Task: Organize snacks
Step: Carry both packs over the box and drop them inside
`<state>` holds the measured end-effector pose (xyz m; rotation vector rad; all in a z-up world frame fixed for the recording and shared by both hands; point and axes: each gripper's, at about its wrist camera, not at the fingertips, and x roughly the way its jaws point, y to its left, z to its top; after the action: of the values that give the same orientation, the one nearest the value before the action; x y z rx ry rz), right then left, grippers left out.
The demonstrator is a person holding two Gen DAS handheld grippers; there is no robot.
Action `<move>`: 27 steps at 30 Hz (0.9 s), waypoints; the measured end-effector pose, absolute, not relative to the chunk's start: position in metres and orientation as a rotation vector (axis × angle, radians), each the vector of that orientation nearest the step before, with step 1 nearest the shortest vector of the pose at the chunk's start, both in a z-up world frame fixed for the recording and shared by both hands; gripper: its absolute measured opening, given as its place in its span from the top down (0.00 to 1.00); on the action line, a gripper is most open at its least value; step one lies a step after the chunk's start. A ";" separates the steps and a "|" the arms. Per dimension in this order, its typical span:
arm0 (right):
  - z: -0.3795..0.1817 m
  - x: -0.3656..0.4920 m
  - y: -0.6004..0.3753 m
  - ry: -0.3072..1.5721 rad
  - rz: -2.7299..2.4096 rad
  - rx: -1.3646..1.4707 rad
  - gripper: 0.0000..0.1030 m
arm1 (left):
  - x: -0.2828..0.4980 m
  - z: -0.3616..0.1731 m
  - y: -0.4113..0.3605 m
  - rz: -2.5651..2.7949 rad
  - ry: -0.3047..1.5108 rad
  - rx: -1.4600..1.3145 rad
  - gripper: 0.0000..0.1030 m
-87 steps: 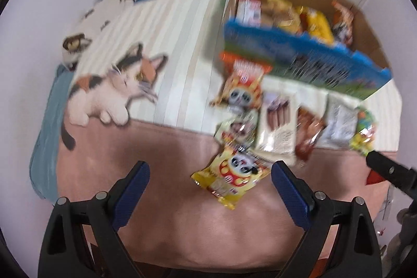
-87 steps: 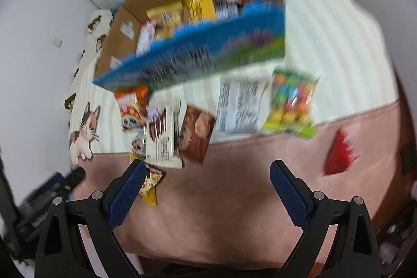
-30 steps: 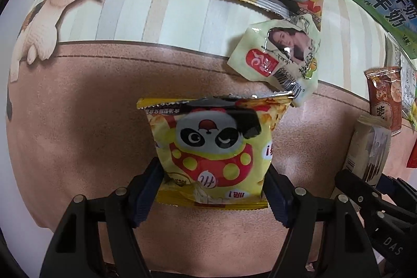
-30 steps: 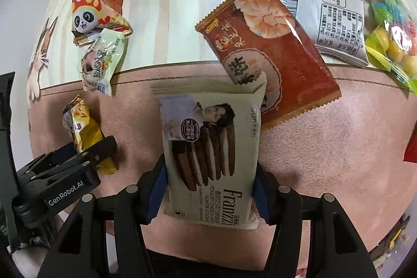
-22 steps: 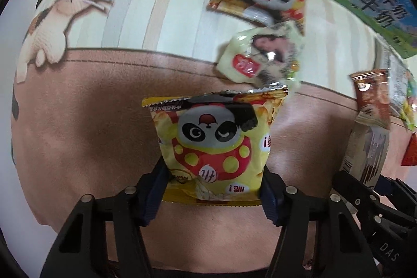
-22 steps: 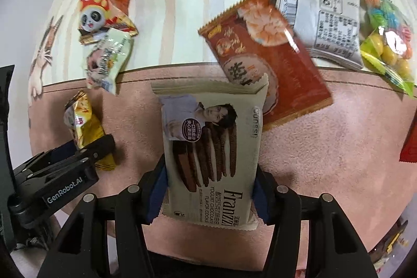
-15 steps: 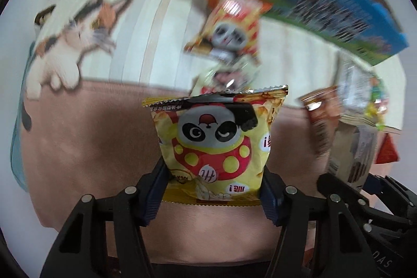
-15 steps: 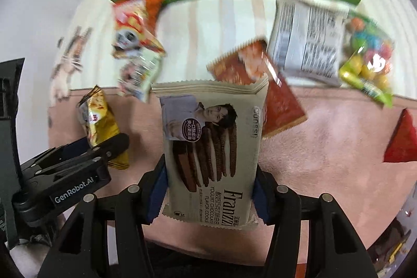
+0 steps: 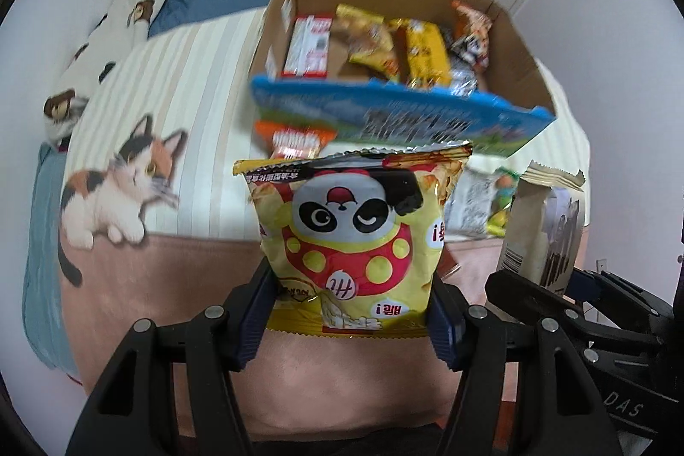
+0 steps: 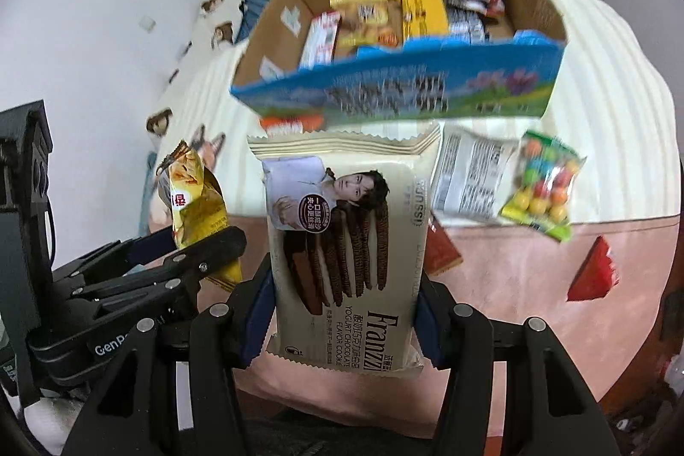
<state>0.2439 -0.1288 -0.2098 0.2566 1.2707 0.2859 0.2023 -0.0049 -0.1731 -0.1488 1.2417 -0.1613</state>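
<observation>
My left gripper (image 9: 348, 321) is shut on a yellow panda snack bag (image 9: 352, 238), held upright above the bed. My right gripper (image 10: 342, 321) is shut on a cream Franzzi cookie pack (image 10: 346, 242), also lifted. Each gripper shows in the other's view: the cookie pack (image 9: 543, 225) at the right of the left wrist view, the yellow bag (image 10: 194, 206) at the left of the right wrist view. Behind them stands a cardboard box (image 9: 523, 54) with a blue printed front (image 10: 397, 88), holding several snack packs.
Loose snacks lie on the striped bedspread in front of the box: a white packet (image 10: 470, 174), a bag of coloured candy balls (image 10: 545, 184), an orange panda bag (image 9: 295, 139), a red triangular pack (image 10: 594, 276). A cat print (image 9: 115, 182) and pillows (image 9: 128, 7) are at left.
Both grippers rose off the bed with their packs. The view tilted up, so the box and its contents now show and the loose snacks look farther away.
</observation>
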 end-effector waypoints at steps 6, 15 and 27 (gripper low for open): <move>-0.191 0.260 -0.134 1.229 0.288 0.280 0.43 | 0.226 -0.151 -0.009 -0.191 1.205 -0.138 0.41; -0.188 0.330 -0.141 1.213 0.280 0.345 0.43 | 0.324 -0.156 -0.002 -0.196 1.256 -0.131 0.41; -0.231 0.461 -0.125 1.330 0.262 0.403 0.43 | 0.452 -0.209 0.016 -0.211 1.491 -0.193 0.41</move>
<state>0.4613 -0.1251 -0.2307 0.4033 1.3301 0.2615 0.4523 0.0156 -0.2090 -0.1933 1.4911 -0.2105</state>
